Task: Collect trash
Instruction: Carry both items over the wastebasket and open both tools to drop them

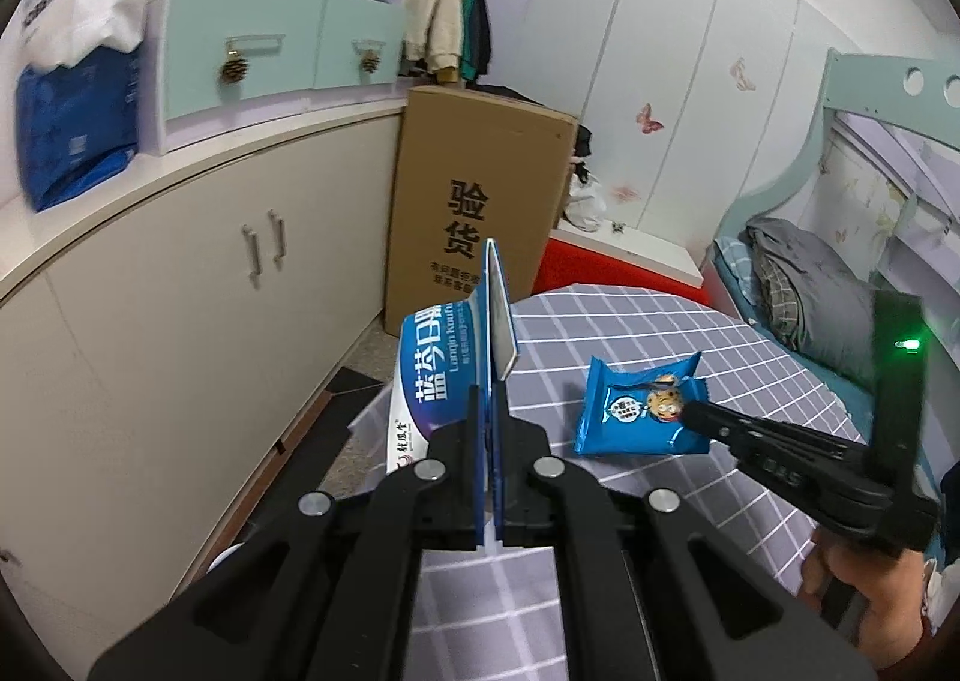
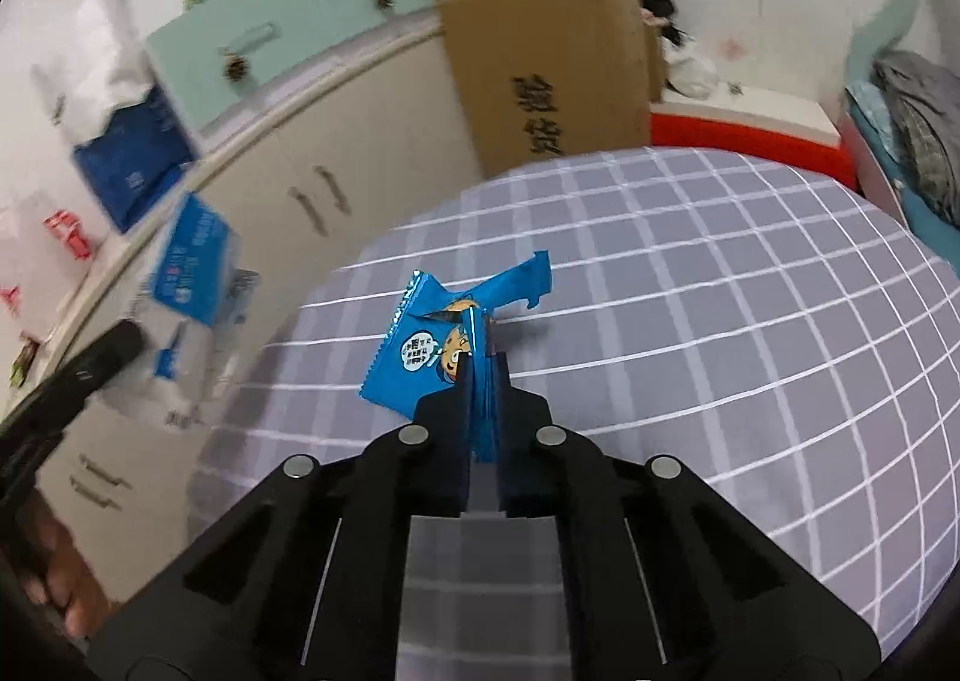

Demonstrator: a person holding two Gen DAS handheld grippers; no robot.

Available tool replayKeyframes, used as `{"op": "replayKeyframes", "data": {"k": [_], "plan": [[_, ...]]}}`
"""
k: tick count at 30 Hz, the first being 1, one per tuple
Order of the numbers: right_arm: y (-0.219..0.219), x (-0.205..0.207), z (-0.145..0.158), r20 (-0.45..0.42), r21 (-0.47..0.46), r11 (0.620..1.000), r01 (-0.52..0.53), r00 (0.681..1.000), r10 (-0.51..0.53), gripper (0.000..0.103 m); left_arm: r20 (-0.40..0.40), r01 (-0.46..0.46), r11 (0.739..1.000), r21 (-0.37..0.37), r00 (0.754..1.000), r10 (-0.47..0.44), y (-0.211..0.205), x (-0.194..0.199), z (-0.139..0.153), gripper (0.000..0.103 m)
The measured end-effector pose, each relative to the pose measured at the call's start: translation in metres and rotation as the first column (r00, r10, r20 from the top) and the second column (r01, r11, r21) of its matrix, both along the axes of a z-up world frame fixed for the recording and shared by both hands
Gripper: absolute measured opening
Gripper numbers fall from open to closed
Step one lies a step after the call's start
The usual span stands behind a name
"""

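Note:
My left gripper [image 1: 493,388] is shut on a blue and white carton [image 1: 441,369], held upright over the left edge of the checked table [image 1: 690,333]. The same carton shows blurred at the left of the right wrist view [image 2: 192,267]. My right gripper [image 2: 485,366] is shut on the edge of a torn blue cookie wrapper [image 2: 420,357], lifted slightly off the checked tablecloth [image 2: 690,291]. In the left wrist view the wrapper [image 1: 636,411] lies on the table with the right gripper's tip [image 1: 690,411] on its right edge.
A tall cardboard box [image 1: 480,189] stands behind the table, next to a red and white box [image 1: 624,261]. Cream cabinets [image 1: 198,285] run along the left, with a blue bag [image 1: 72,129] on top. A bed with bedding [image 1: 798,279] is at the right.

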State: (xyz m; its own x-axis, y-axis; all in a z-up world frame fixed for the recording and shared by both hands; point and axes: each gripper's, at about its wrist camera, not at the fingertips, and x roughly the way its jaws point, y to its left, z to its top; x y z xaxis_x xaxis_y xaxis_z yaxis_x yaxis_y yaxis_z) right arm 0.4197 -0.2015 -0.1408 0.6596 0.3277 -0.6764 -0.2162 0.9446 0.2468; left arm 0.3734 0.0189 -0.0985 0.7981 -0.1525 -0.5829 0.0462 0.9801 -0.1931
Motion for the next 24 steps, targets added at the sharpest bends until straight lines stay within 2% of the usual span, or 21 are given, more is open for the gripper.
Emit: {"op": "replayKeyframes", "data": {"k": [7,11,15,18,20,24], "plan": [[0.079,-0.035,0.018,0.046,0.004,0.989,-0.145,0.988,0.144,0.006,-0.011,-0.083,0.996,-0.023,0.997,0.082,0.061,-0.033,-0.002,0.001],[0.133,-0.052,0.016,0.054,-0.018,0.975,-0.224,0.973,0.224,0.006,-0.028,-0.148,0.988,-0.035,0.989,0.147,0.106,-0.052,-0.010,0.001],[0.193,-0.066,-0.001,0.020,-0.032,0.952,-0.303,0.953,0.304,0.006,-0.068,-0.221,0.973,-0.070,0.974,0.216,0.151,-0.070,-0.030,0.002],[0.236,-0.073,-0.020,-0.018,-0.046,0.936,-0.350,0.937,0.349,0.006,-0.110,-0.277,0.957,-0.084,0.957,0.268,0.184,-0.081,-0.054,0.002],[0.265,-0.079,-0.035,-0.029,-0.091,0.923,-0.375,0.927,0.374,0.006,-0.146,-0.308,0.946,-0.101,0.945,0.292,0.204,-0.086,-0.073,0.001],[0.305,-0.084,-0.067,-0.073,-0.135,0.904,-0.405,0.914,0.399,0.006,-0.221,-0.354,0.927,-0.124,0.920,0.323,0.238,-0.092,-0.112,0.002]]}}
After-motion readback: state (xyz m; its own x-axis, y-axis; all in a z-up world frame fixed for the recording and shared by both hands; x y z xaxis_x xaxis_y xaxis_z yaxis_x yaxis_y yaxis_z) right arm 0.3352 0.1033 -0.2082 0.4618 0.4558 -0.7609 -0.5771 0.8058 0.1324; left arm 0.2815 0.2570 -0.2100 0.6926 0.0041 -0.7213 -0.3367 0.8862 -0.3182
